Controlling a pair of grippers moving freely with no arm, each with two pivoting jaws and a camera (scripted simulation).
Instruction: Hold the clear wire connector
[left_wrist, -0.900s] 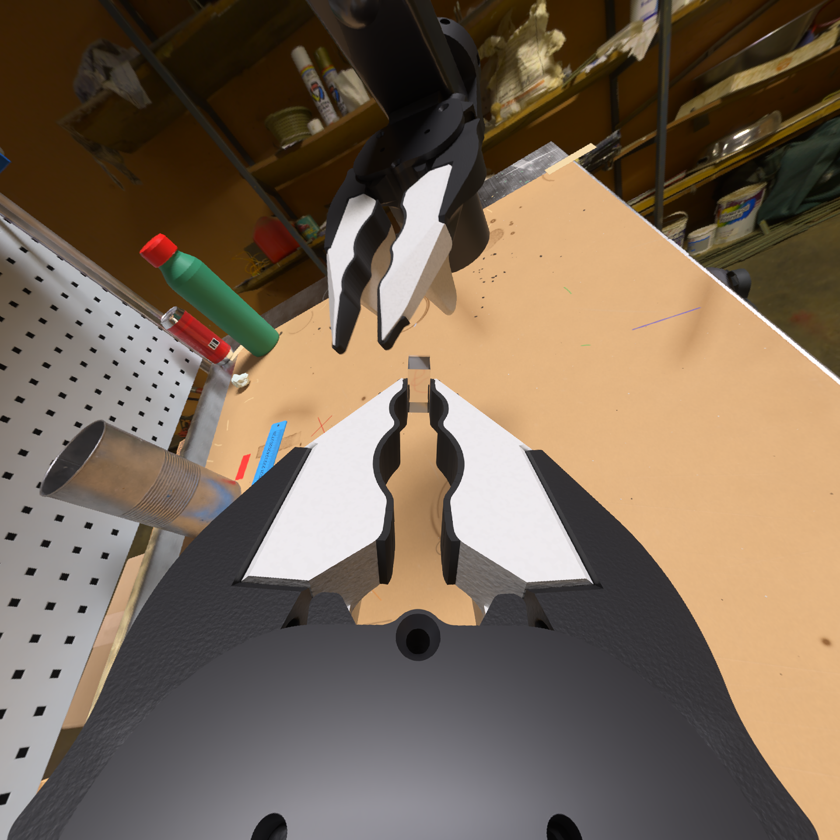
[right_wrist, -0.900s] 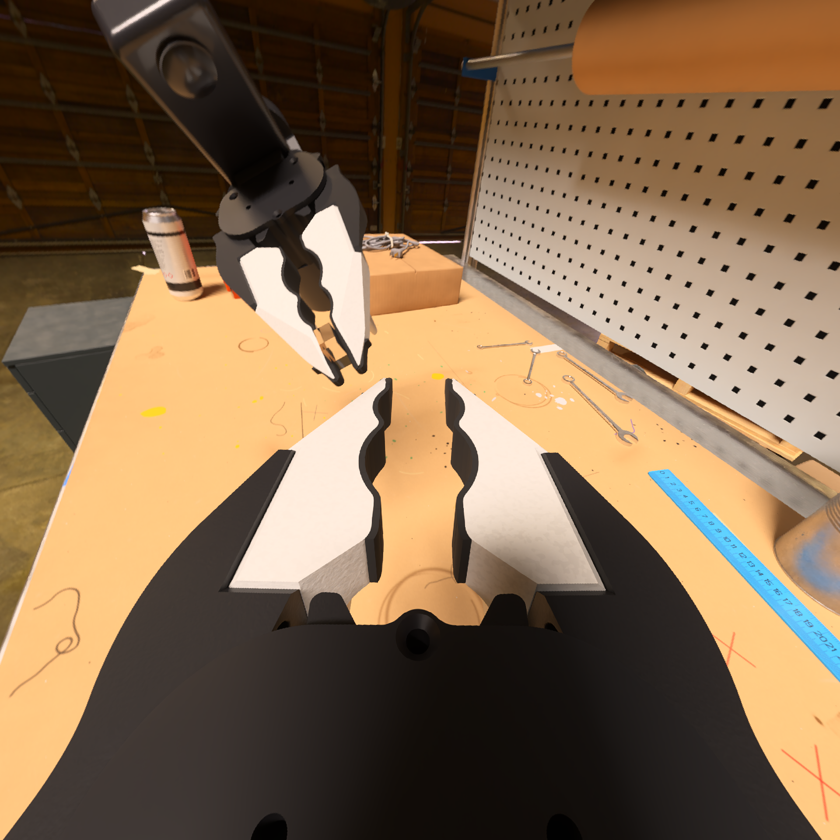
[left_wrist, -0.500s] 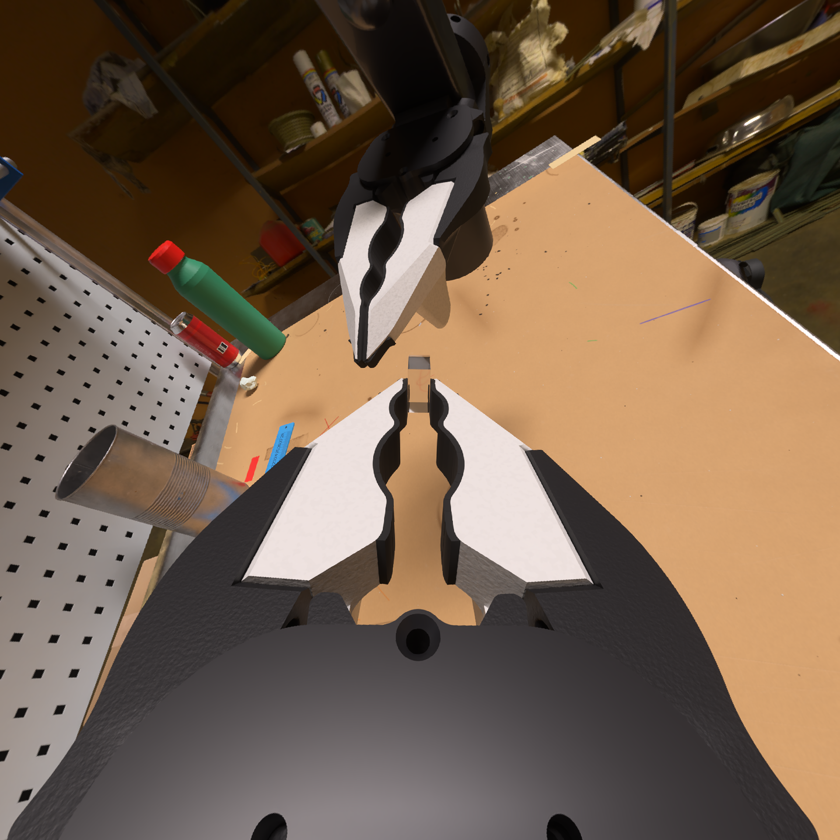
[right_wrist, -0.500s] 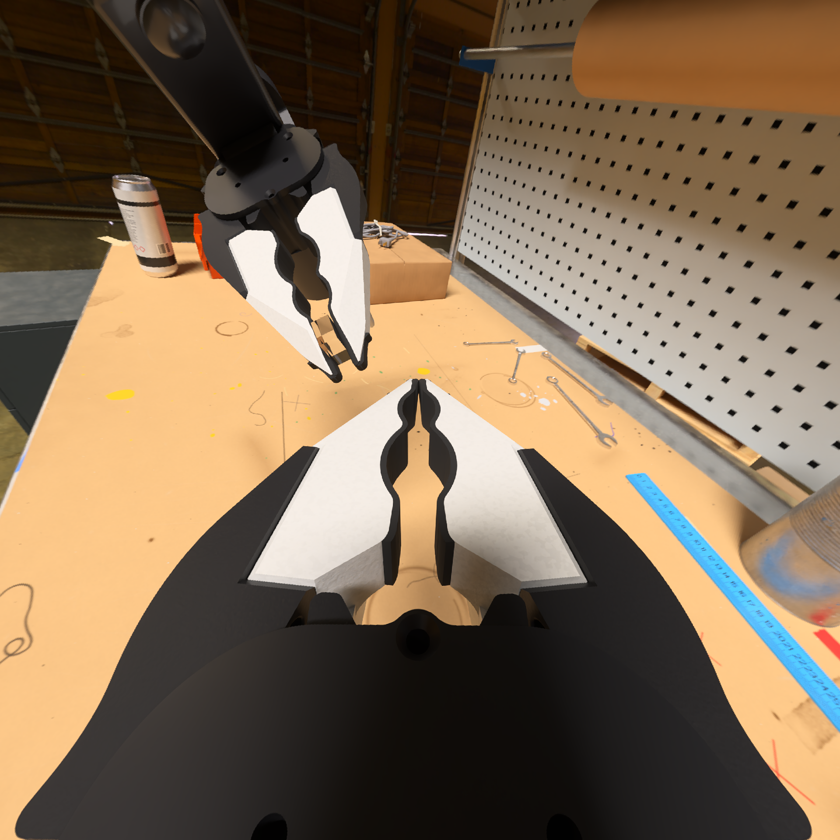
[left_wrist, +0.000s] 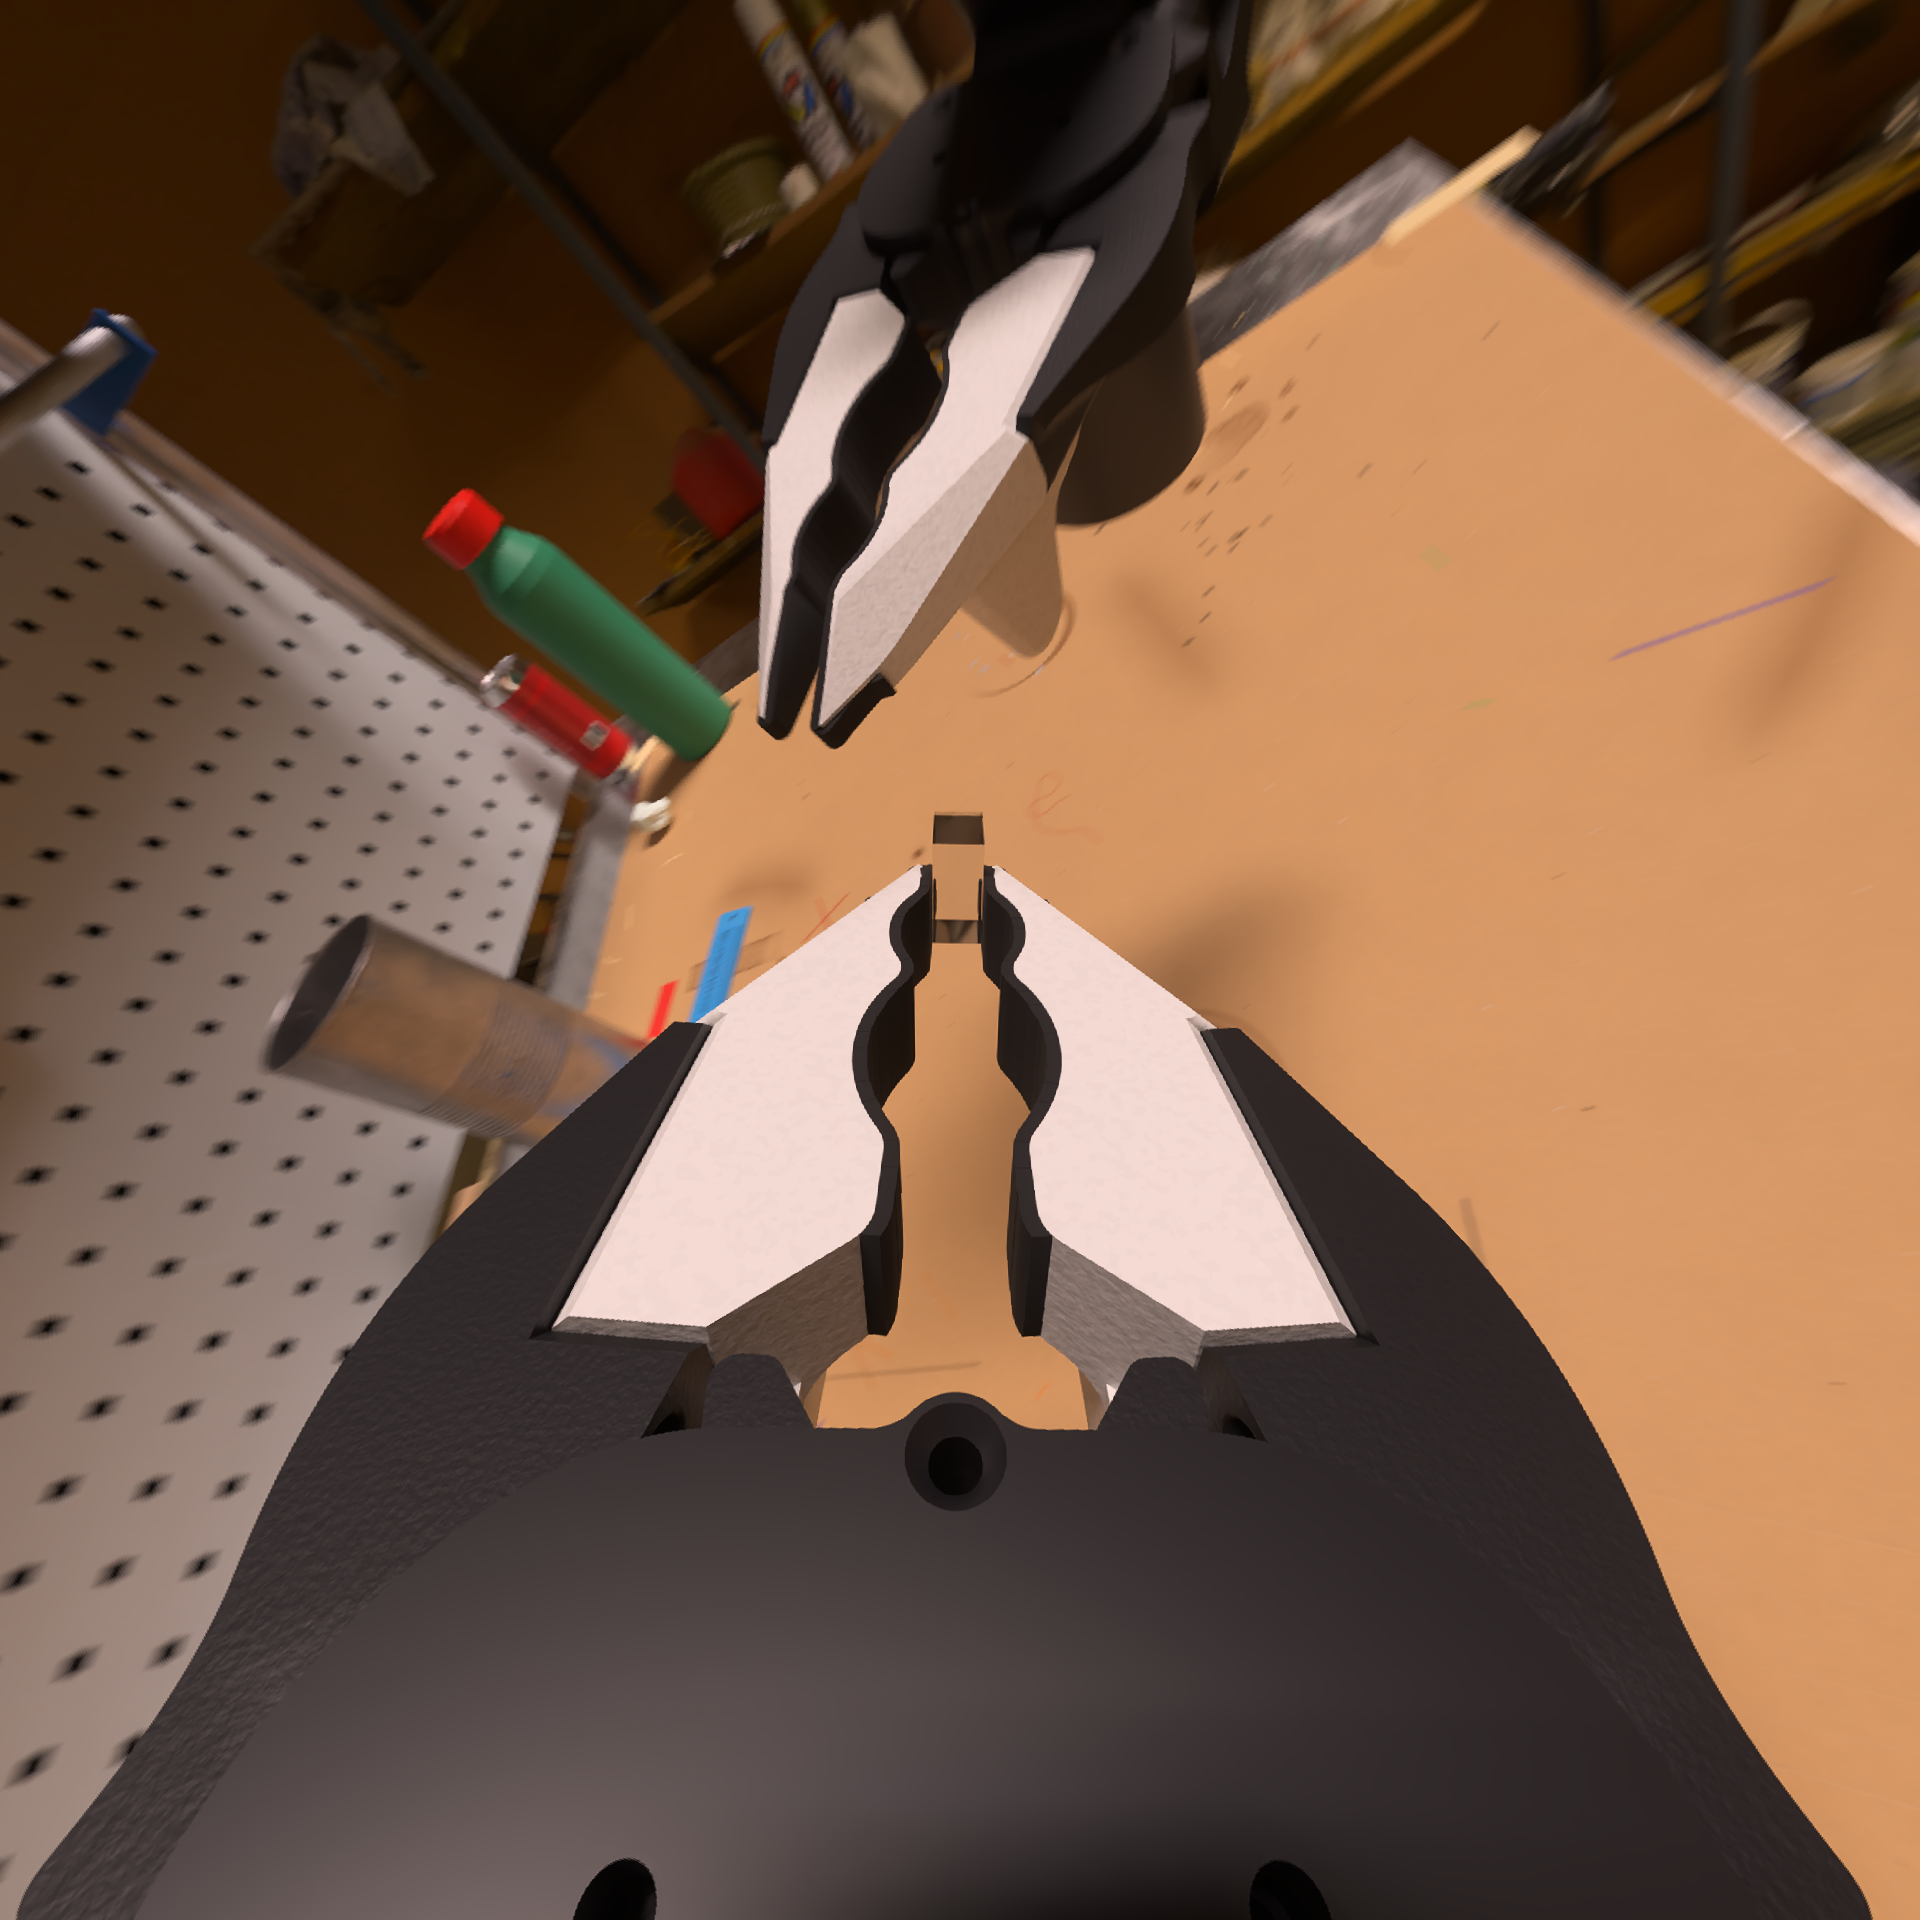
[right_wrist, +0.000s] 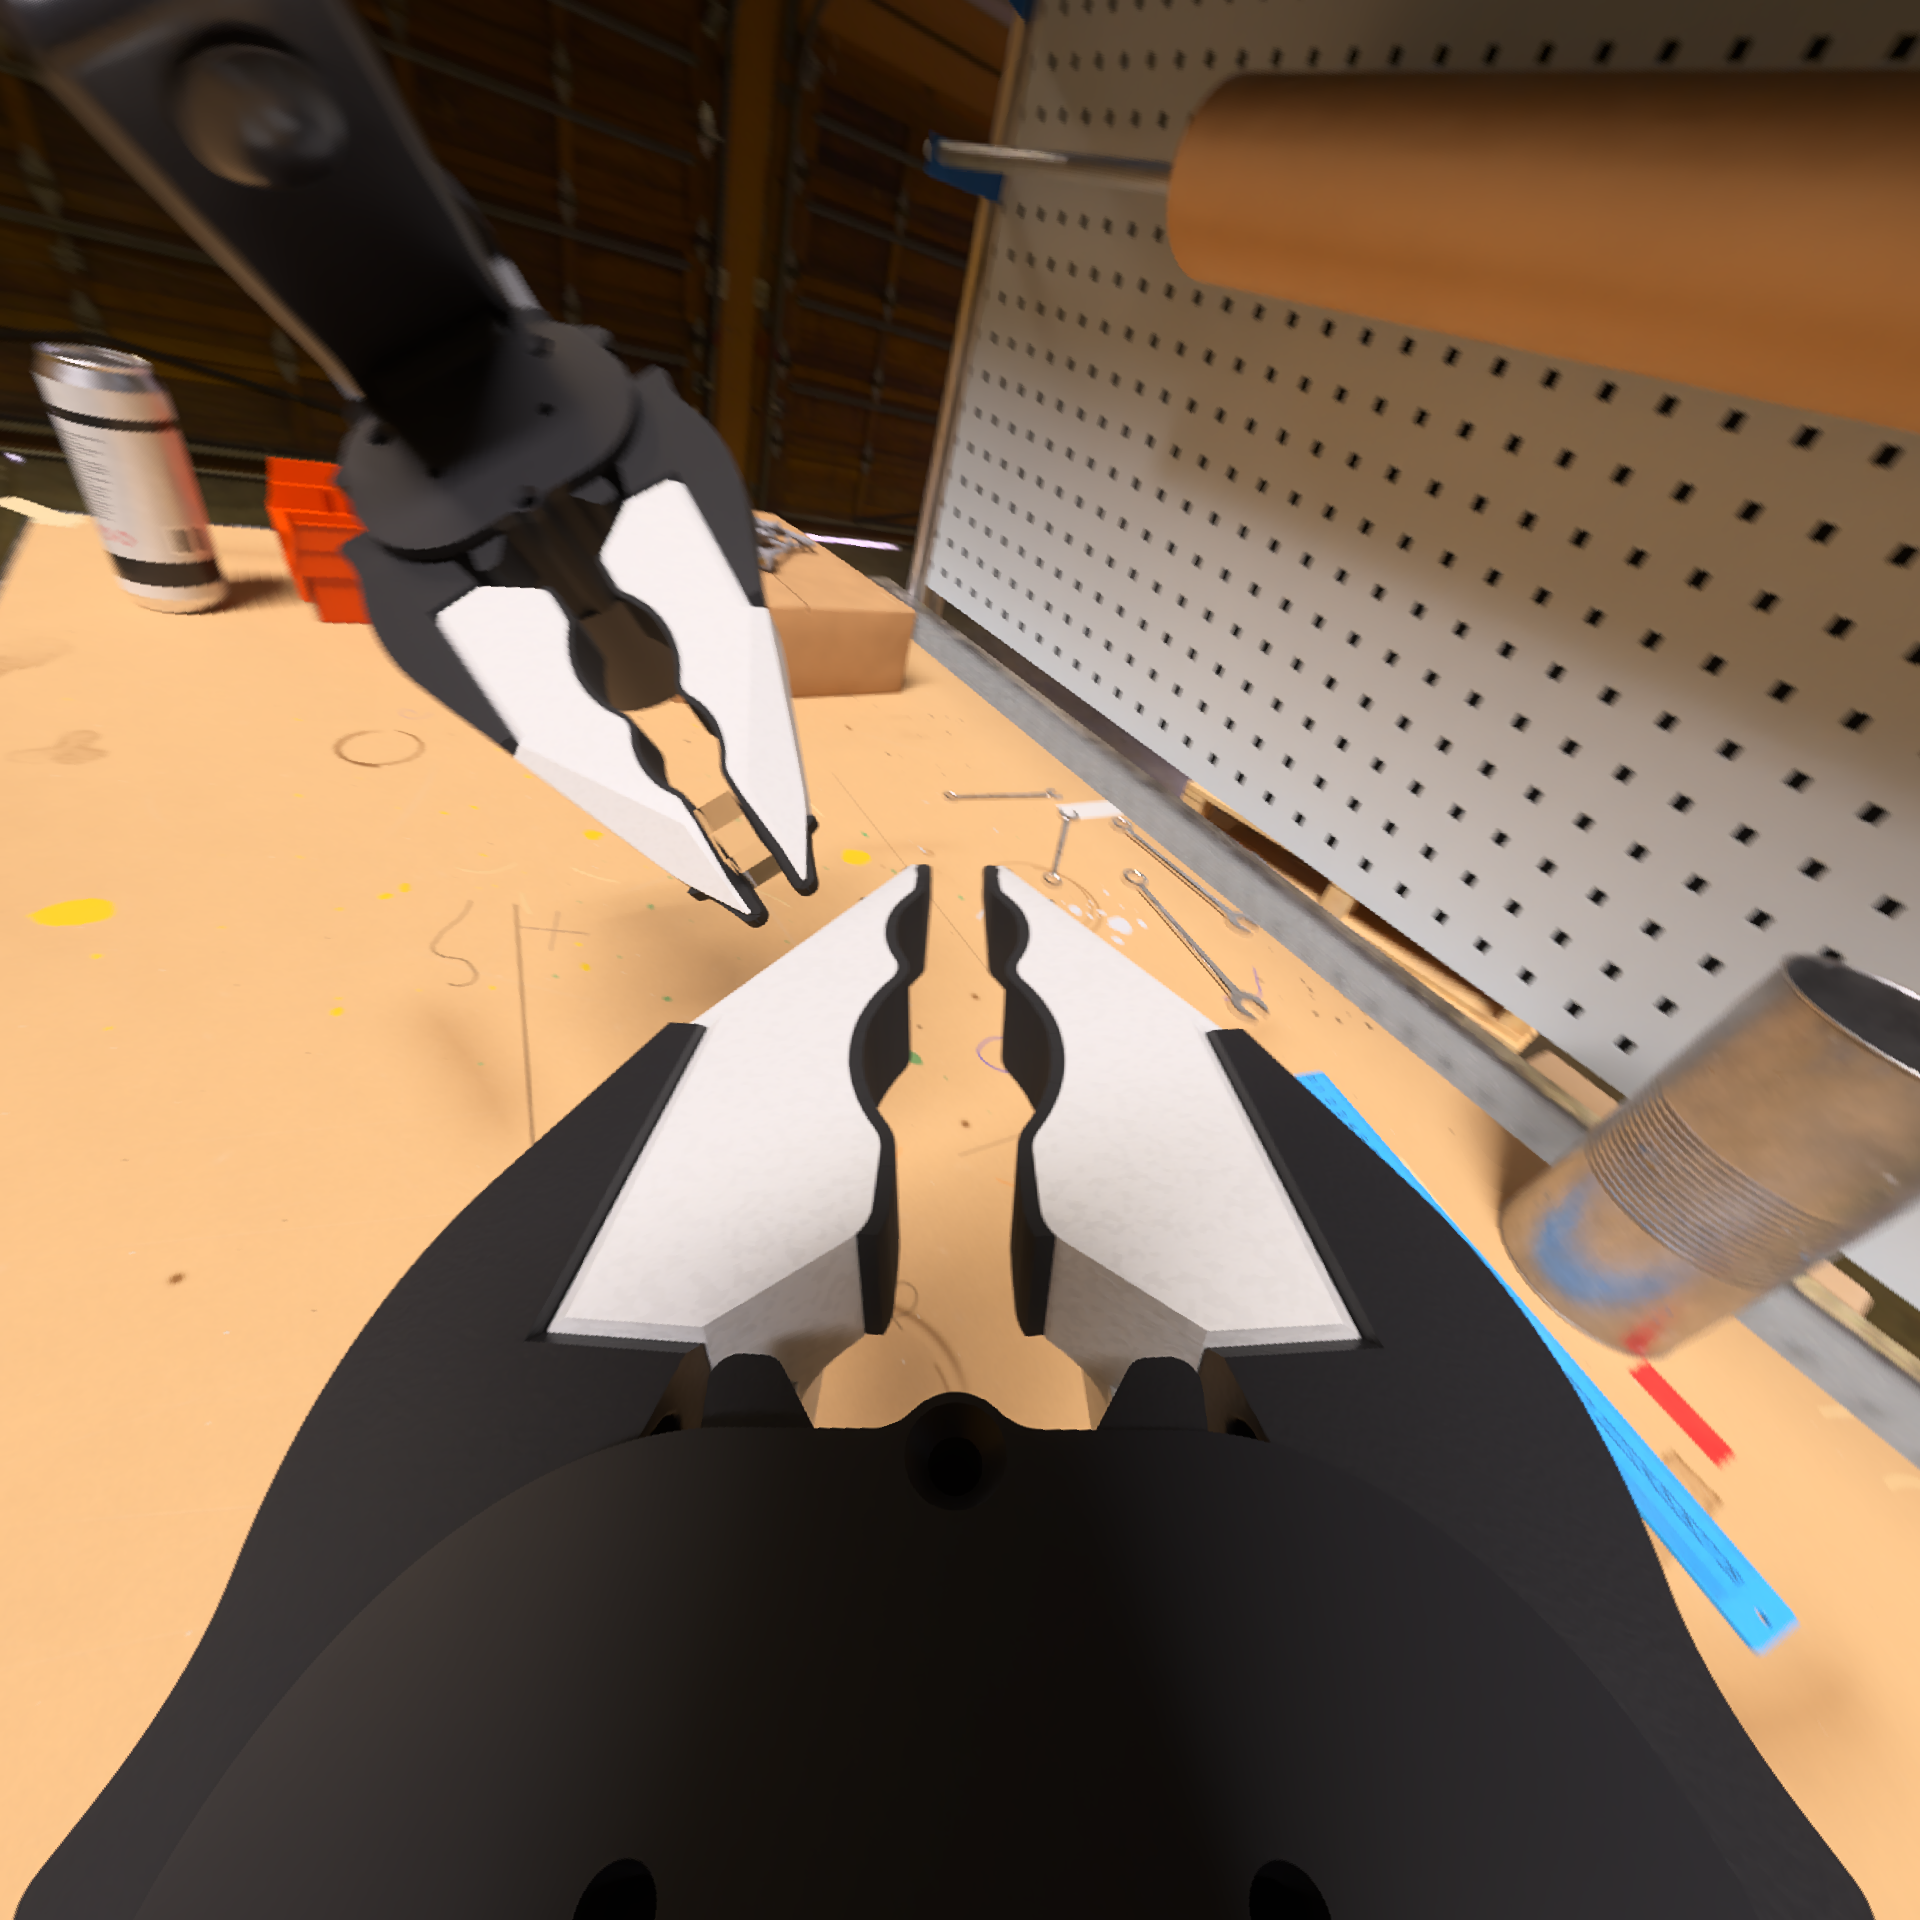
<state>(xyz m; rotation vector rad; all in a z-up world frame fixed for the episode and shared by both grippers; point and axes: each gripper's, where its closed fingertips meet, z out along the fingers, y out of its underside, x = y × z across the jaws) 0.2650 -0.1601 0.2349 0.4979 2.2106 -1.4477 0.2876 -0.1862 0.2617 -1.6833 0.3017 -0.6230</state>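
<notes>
The clear wire connector (left_wrist: 957, 831) is a small see-through block pinched between my left gripper's (left_wrist: 956, 878) fingertips, held above the tan workbench (left_wrist: 1455, 831). The left gripper is shut on it. In the right wrist view the left gripper (right_wrist: 779, 899) hangs at upper left with the connector (right_wrist: 732, 836) between its tips. My right gripper (right_wrist: 954, 878) is open by a narrow gap and empty. In the left wrist view it (left_wrist: 805, 727) points down, up and to the left of the connector, apart from it.
A white pegboard (right_wrist: 1455, 623) walls one side, with a brown roll (right_wrist: 1558, 239) above. A metal pipe (right_wrist: 1725, 1153), blue ruler (right_wrist: 1538, 1382), wrenches (right_wrist: 1184, 914), cardboard box (right_wrist: 842, 634) and can (right_wrist: 125, 478) are around. A green bottle (left_wrist: 592, 634) and red lighter (left_wrist: 556, 717) lie by the pegboard.
My right gripper went from open to shut, and is now open again by a narrow gap. It has shifted left of the connector. The left gripper has kept hold of the connector.
</notes>
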